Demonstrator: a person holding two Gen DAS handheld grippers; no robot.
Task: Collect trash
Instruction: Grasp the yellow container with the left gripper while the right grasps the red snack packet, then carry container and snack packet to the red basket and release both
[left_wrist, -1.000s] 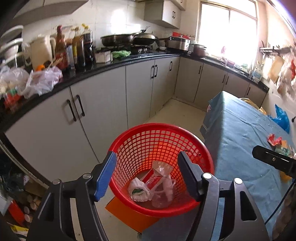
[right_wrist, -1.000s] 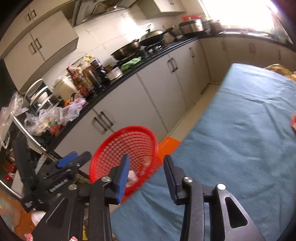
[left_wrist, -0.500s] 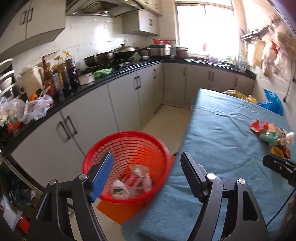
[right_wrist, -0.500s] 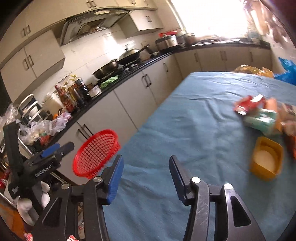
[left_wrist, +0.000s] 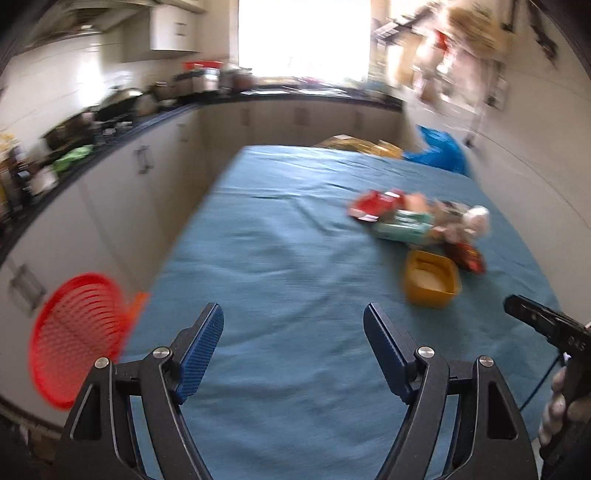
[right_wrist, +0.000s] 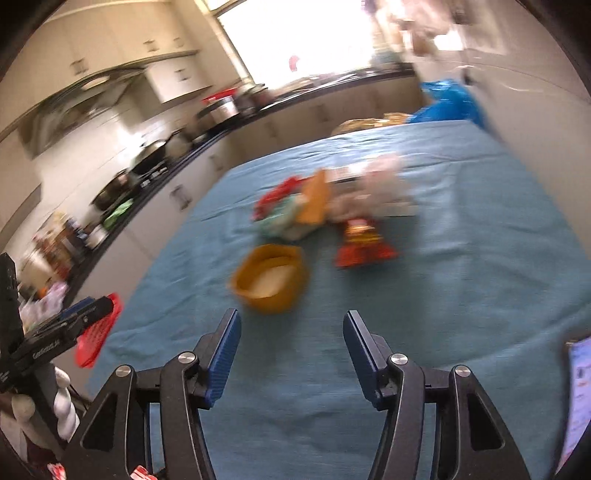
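A heap of trash lies on the blue-covered table (left_wrist: 288, 258): a red wrapper (left_wrist: 376, 201), a green packet (left_wrist: 404, 223), a crumpled white piece (left_wrist: 478, 219) and a yellow tub (left_wrist: 430, 282). The right wrist view shows the yellow tub (right_wrist: 271, 277) just ahead, a red wrapper (right_wrist: 364, 242) and the blurred heap (right_wrist: 332, 199) behind. My left gripper (left_wrist: 293, 332) is open and empty above the table. My right gripper (right_wrist: 291, 334) is open and empty, a short way before the tub. The red basket (left_wrist: 74, 336) stands on the floor at the table's left.
Kitchen cabinets and a black counter (left_wrist: 110, 133) with pots and bottles run along the left. A blue bag (left_wrist: 439, 151) lies at the table's far right corner, against the wall. The red basket's edge (right_wrist: 98, 334) shows behind the left gripper in the right wrist view.
Both grippers have swung right, away from the red basket and toward the trash heap on the table. The basket slid to the left edge of both views. Both stay open.
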